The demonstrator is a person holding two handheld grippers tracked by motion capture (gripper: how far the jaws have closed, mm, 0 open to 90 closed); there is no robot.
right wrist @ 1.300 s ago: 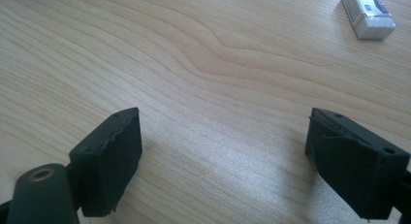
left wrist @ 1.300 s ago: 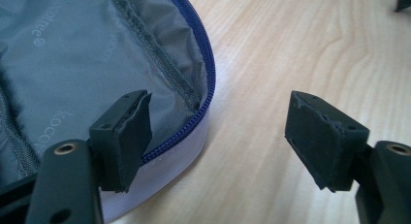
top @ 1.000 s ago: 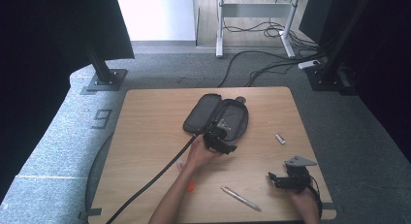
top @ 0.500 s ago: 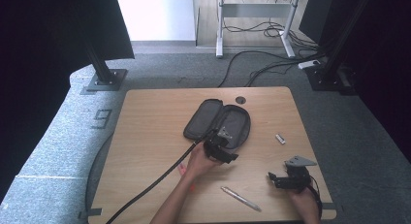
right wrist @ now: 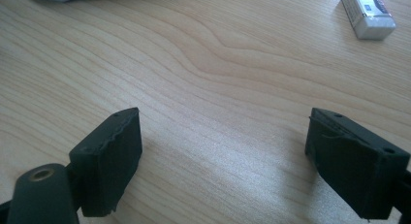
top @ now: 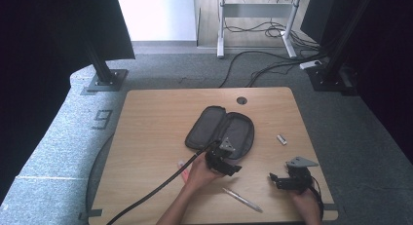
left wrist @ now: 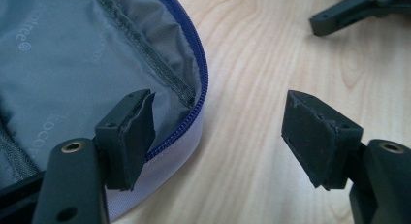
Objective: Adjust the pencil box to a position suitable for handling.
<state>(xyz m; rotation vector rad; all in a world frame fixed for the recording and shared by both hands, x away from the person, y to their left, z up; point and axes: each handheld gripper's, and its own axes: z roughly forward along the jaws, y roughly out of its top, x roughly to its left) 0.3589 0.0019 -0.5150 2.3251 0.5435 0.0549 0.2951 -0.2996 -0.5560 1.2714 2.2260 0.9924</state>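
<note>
An open dark pencil case (top: 219, 131) lies flat at the table's middle; its grey lining and blue zipper (left wrist: 196, 90) show close up. My left gripper (top: 229, 164) hovers at the case's near edge, open, with one jaw over the lining and the other over bare wood (left wrist: 220, 107). My right gripper (top: 282, 180) is low over the table near the front right, open with nothing between its jaws (right wrist: 223, 127). It also appears far off in the left gripper view (left wrist: 356, 10).
A small white eraser (top: 281, 139) (right wrist: 368, 13) lies right of the case. A pen (top: 242, 199) rests near the front edge between the two hands. A round cable hole (top: 242, 101) sits at the table's far side. The left gripper's cable (top: 146, 198) trails off the front left.
My left gripper has drawn back from over the case's inside toward the near edge of the case. The right gripper has stayed put.
</note>
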